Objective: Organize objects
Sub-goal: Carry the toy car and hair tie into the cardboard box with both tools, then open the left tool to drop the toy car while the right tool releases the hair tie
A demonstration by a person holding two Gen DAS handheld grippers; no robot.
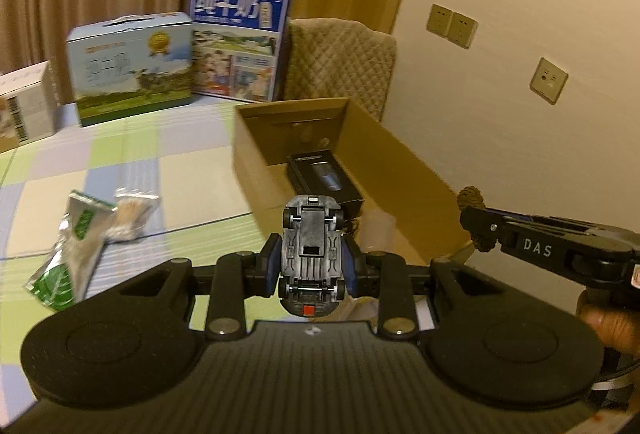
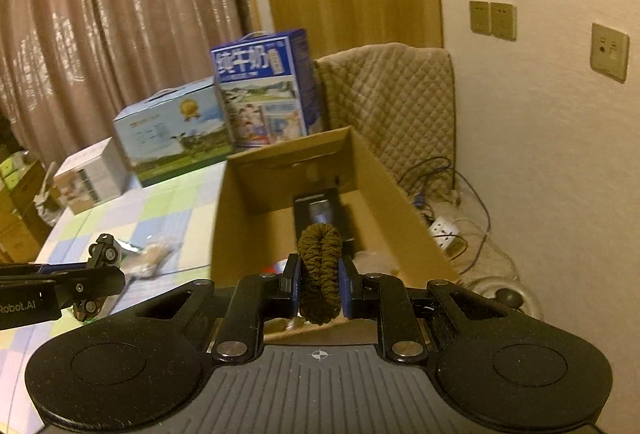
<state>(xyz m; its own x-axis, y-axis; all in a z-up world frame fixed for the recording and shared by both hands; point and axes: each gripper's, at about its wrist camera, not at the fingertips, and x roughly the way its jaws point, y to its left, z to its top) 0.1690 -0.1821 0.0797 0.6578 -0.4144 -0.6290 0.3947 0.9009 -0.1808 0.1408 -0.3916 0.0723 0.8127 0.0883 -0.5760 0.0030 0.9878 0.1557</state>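
Note:
My left gripper [image 1: 312, 266] is shut on a toy car [image 1: 311, 254], held belly up above the near end of an open cardboard box [image 1: 400, 174]. In the right wrist view my right gripper [image 2: 320, 284] is shut on a dark brown braided cord loop [image 2: 320, 270], also over the box [image 2: 384, 190]. A black flat package [image 1: 324, 178] lies inside the box, seen from the right too [image 2: 320, 210]. In the left wrist view the right gripper [image 1: 480, 226] comes in from the right with the cord [image 1: 472, 198]. The toy car [image 2: 102, 254] shows at the left of the right wrist view.
Foil snack packets [image 1: 76, 242] lie on the checked tablecloth [image 1: 120, 162], left of the box. Milk cartons [image 1: 128, 66] [image 1: 240, 38] and a small white box [image 1: 24, 106] stand at the table's far edge. A quilted chair [image 2: 400, 106] and floor cables with a power strip [image 2: 444, 230] are to the right.

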